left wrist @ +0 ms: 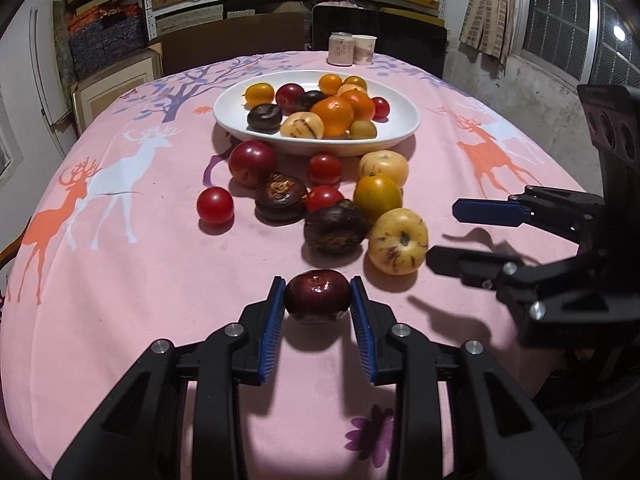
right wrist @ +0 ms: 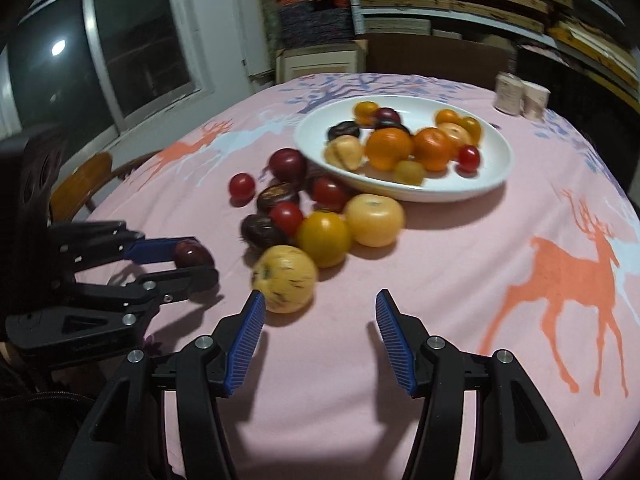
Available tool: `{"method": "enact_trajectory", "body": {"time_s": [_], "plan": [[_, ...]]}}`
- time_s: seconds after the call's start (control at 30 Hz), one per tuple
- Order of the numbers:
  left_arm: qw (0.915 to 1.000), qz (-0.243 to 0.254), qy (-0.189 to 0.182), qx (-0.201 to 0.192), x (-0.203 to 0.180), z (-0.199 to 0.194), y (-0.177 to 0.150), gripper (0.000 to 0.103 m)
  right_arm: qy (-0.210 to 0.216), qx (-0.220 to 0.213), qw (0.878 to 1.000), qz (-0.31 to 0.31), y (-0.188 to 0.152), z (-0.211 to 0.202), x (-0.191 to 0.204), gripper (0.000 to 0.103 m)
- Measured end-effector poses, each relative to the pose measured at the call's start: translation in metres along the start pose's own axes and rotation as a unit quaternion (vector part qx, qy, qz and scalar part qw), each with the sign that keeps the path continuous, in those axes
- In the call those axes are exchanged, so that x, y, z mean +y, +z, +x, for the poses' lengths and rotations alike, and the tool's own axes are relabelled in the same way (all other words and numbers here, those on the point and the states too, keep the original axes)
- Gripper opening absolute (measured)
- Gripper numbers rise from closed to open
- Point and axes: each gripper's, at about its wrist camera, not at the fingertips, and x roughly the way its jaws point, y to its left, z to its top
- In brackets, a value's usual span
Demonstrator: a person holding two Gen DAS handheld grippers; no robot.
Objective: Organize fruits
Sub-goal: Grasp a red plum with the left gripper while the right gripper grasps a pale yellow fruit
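Observation:
My left gripper [left wrist: 317,294] is shut on a dark red plum [left wrist: 317,297] and holds it just above the pink cloth; the plum also shows in the right wrist view [right wrist: 193,255]. My right gripper [right wrist: 320,304] is open and empty, just right of a pale yellow striped fruit [right wrist: 285,279]. It also shows at the right of the left wrist view [left wrist: 444,234]. A white oval plate [left wrist: 240,120] holds oranges, tomatoes and several other fruits. A loose pile of red, dark and yellow fruits [left wrist: 320,200] lies in front of the plate.
Two paper cups [left wrist: 352,49] stand at the table's far edge behind the plate. The table is covered by a pink cloth with deer prints [left wrist: 120,272]. A chair [right wrist: 80,184] stands at the table's left side in the right wrist view. Shelves fill the back wall.

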Motion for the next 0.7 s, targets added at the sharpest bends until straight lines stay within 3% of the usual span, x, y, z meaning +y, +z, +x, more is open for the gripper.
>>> {"method": "enact_trajectory", "body": {"time_s": [0.17, 0.3, 0.7], "plan": [[1.0, -0.007, 0.002, 0.0, 0.008, -0.001, -0.003, 0.032, -0.01, 0.001, 1.0, -0.025, 0.01, 0.015, 0.015, 0.058], [0.9999, -0.012, 0.0, 0.002, 0.011, 0.0, -0.006, 0.032, 0.007, 0.021, 1.0, -0.017, 0.011, 0.03, 0.017, 0.041], [0.9999, -0.007, -0.009, 0.004, 0.005, 0.003, -0.006, 0.032, 0.007, -0.002, 1.0, 0.018, 0.001, 0.009, 0.001, 0.041]]}}
